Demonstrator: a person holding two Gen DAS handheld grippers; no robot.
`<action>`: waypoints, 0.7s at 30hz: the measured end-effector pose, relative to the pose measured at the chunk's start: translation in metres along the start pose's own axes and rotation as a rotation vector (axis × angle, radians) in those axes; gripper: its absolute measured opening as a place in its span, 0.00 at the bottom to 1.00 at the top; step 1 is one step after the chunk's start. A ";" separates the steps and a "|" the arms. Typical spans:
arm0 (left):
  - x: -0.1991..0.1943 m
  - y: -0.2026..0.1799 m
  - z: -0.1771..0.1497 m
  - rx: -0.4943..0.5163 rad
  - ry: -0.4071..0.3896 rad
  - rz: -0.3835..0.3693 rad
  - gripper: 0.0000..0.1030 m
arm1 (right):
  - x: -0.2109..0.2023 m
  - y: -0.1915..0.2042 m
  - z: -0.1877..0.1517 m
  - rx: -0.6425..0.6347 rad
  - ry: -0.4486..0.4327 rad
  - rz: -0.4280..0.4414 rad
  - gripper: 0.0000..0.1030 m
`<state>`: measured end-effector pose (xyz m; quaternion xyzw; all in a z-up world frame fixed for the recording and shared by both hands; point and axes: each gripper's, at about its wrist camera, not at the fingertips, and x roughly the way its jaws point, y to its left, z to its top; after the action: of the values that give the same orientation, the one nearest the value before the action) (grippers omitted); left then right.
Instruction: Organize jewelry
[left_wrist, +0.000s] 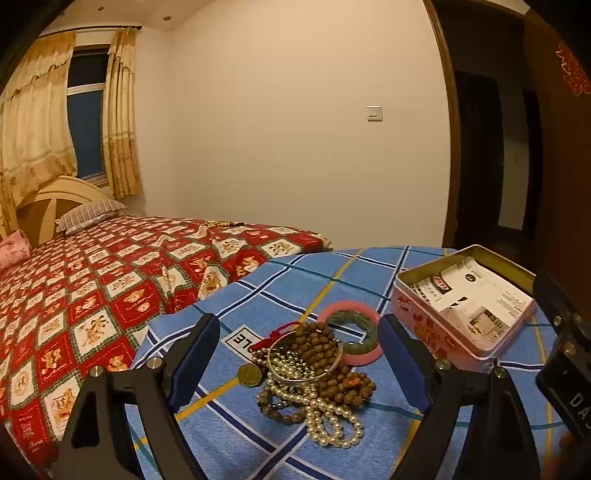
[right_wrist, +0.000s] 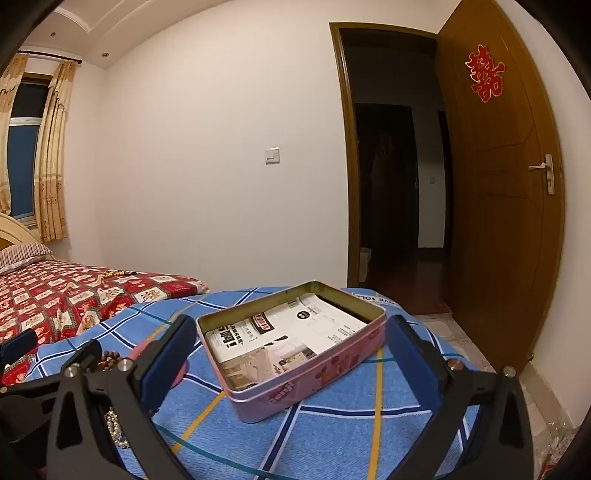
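Inside, the pink tin (right_wrist: 295, 373) holds only printed papers (right_wrist: 295, 332); both grippers (left_wrist: 299, 354) (right_wrist: 291, 354) spread apart, holding nothing

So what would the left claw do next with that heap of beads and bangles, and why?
Probably ease the left gripper down and close on one piece at the top, such as the silver bangle. Its jaws are open and frame the jewelry pile, nothing is held, and the pink tin beside it is open, with only printed papers showing inside.

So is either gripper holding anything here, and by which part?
Nothing is held. The left gripper is open around the jewelry pile; the right gripper is open around the tin.
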<state>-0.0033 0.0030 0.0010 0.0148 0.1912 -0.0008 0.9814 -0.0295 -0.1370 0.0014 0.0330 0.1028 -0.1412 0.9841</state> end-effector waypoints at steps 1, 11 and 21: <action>-0.001 0.001 -0.001 -0.007 -0.005 -0.011 0.85 | -0.001 0.000 0.000 -0.006 -0.014 -0.003 1.00; 0.002 -0.004 0.001 0.012 0.022 -0.007 0.85 | -0.001 0.001 -0.001 -0.008 -0.011 -0.006 1.00; 0.001 -0.006 0.002 0.006 0.016 -0.010 0.85 | -0.001 -0.002 -0.001 -0.003 -0.013 -0.008 1.00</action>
<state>-0.0018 -0.0026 0.0020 0.0169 0.1992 -0.0064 0.9798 -0.0314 -0.1380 0.0006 0.0303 0.0966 -0.1452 0.9842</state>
